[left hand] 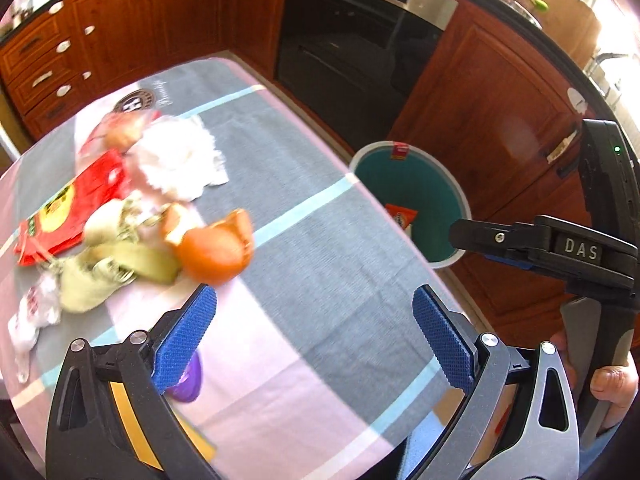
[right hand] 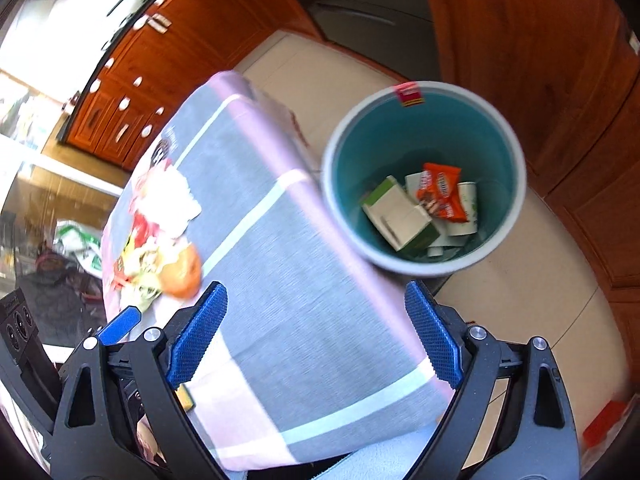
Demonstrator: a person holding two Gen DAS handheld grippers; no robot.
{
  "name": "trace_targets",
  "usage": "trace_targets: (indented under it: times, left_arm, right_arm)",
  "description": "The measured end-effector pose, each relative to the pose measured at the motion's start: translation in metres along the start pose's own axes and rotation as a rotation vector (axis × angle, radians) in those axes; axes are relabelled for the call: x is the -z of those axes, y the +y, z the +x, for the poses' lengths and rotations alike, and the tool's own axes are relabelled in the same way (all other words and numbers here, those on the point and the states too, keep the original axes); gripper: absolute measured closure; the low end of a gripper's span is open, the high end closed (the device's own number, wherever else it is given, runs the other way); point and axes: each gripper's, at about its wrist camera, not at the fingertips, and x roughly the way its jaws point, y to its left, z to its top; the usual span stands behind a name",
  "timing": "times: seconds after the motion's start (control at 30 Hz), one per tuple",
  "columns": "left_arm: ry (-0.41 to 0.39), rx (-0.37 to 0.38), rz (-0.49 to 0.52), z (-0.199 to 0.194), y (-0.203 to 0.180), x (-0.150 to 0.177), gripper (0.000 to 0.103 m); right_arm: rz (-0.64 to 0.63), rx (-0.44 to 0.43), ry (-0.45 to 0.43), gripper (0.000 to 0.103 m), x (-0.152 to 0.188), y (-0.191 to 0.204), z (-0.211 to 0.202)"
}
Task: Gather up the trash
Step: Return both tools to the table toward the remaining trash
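Both the left gripper (left hand: 314,336) and the right gripper (right hand: 316,334) hover with jaws apart and empty above the table (left hand: 320,280), whose trash pile (left hand: 132,208) lies beside the floor bin (right hand: 424,176), apparently ready for grabbing.

The left hand-held gripper (left hand: 314,334) hangs spread and empty over the tablecloth (left hand: 304,264), near orange peel (left hand: 216,248).
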Motion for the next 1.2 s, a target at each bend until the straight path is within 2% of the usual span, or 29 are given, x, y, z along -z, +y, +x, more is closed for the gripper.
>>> trace_targets:
  times: [0.3,0.53,0.93,1.2]
  left_arm:
    - [-0.007,-0.068,-0.115,-0.032,0.057,0.048,0.004]
    - [0.012,-0.109,-0.255,-0.038,0.105,0.086,0.004]
    - [0.069,-0.164,-0.369,-0.017,0.118,0.121,0.004]
    - [0.122,-0.183,-0.413,0.001,0.118,0.123,0.004]
  right_arm:
    - [-0.125,0.012,0.047,0.017,0.04,0.059,0.003]
    - [-0.201,0.004,0.068,0.017,0.066,0.093,0.007]
    - [-0.208,-0.007,0.135,0.017,0.09,0.09,0.033]
    - [-0.198,-0.016,0.155,0.017,0.091,0.082,0.044]
